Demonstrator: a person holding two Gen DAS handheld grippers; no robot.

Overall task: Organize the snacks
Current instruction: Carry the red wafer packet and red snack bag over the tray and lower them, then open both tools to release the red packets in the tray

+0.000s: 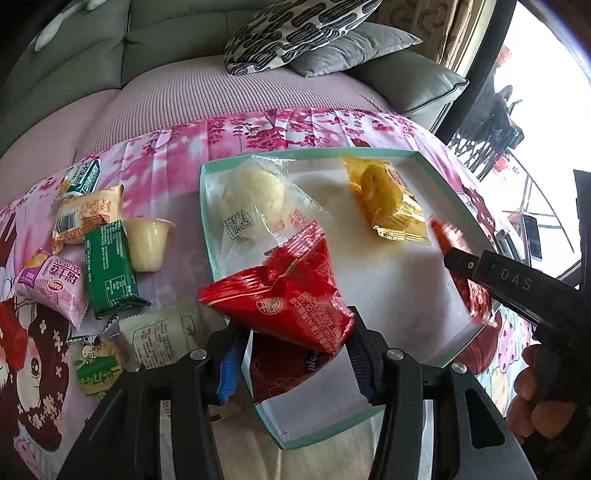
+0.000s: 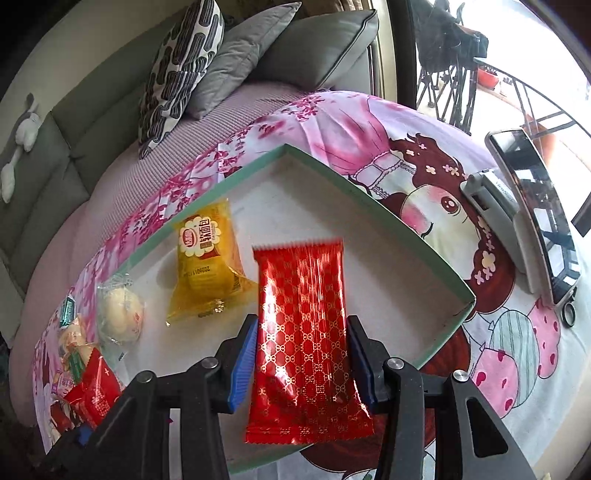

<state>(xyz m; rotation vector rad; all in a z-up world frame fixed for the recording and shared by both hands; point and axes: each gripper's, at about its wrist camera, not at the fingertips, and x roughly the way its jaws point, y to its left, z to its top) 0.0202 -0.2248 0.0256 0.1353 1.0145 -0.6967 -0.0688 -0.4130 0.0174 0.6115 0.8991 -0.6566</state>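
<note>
A white tray with a mint-green rim [image 1: 207, 221] [image 2: 369, 199] lies on the pink printed cloth. Inside it are a pale bun in clear wrap [image 1: 255, 195] [image 2: 120, 310] and a yellow bread packet [image 1: 388, 199] [image 2: 207, 258]. My left gripper [image 1: 291, 343] is shut on a crumpled red packet [image 1: 288, 295] above the tray's near left corner. My right gripper [image 2: 301, 365] is shut on a long red packet with a gold pattern [image 2: 303, 332], held over the tray's near right part. In the left wrist view the right gripper [image 1: 458, 258] shows blurred at the tray's right rim.
Several loose snacks lie left of the tray: a green bar [image 1: 109, 266], a jelly cup [image 1: 147, 243], a pink packet [image 1: 51, 288], an orange packet [image 1: 85, 214]. A grey device with a dark screen [image 2: 532, 206] lies to the right. A sofa with cushions [image 1: 295, 33] is behind.
</note>
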